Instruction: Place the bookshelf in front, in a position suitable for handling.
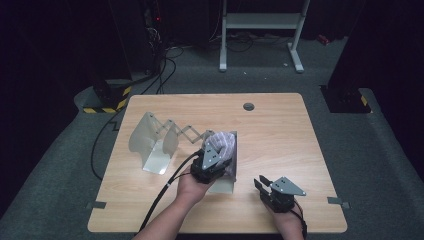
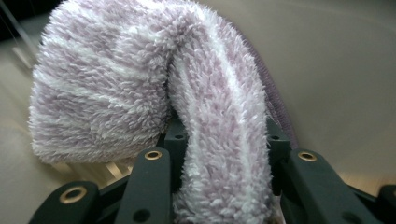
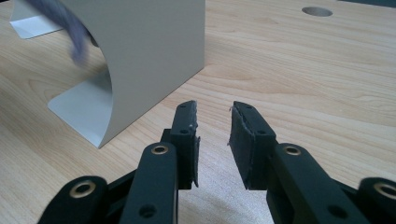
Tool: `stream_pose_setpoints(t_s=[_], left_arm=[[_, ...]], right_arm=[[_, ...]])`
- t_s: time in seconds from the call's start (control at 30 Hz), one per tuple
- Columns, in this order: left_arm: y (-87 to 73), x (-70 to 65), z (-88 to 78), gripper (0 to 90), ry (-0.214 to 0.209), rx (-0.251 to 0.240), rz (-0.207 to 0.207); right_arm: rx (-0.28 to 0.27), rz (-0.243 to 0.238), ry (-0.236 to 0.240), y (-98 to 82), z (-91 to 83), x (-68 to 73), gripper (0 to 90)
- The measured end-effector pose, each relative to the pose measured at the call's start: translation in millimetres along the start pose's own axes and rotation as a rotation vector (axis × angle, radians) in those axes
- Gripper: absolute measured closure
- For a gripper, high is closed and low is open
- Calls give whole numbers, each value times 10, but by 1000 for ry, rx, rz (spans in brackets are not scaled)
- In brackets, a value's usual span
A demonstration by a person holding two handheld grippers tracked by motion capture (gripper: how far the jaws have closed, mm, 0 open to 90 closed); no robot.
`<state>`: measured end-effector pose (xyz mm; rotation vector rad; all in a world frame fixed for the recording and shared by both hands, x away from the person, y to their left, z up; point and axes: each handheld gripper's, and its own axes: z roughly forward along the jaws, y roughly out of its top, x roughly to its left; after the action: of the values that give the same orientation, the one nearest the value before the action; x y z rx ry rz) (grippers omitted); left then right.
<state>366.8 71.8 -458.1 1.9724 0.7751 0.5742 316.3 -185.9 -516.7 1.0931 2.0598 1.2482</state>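
Grey metal plates joined by a scissor linkage form the expanding rack [image 1: 165, 140] on the left half of our wooden table [image 1: 280, 130]. Toward the middle, our left gripper [image 1: 216, 156] is clamped on a fluffy lilac-and-white striped sock [image 2: 140, 84]; the fabric runs down between its jaws and drapes against the rack's nearest plate [image 2: 336, 70]. Further right, near the table's front edge, our right gripper [image 3: 212, 140] hovers just above the bare wood, jaws parted with nothing between them, beside that plate's curved foot.

Sock [image 1: 222, 142] on bookend [image 1: 234, 161], left of centre
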Motion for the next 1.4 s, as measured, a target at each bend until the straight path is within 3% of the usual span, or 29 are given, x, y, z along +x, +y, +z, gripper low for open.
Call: stream_pose_setpoints(t_s=[0.13,0.23,0.53,0.73,1.0,1.17,1.3,1.4], left_arm=[[-288,-26,204,644,-17,93,-17],[-449,-61,273,643,-31,131,-30],[-635,-239,67,640,-81,104,-50],[-545,-307,-97,639,-117,51,-63],[-54,-297,-407,638,-107,-92,-42],[174,-314,-545,636,-98,-152,-22],[137,-345,-511,634,-77,-139,-5],[-27,-345,-400,635,-78,-99,-25]], right_arm=[[1,-1,2,-4,9,-3,713],[6,-3,4,-10,17,-2,712],[10,-3,5,-12,25,12,712],[13,-5,6,-14,35,23,711],[14,-3,4,-20,36,12,711],[11,-1,4,-19,31,5,711],[12,-1,2,-22,32,-4,711],[12,-1,0,-23,27,-10,711]])
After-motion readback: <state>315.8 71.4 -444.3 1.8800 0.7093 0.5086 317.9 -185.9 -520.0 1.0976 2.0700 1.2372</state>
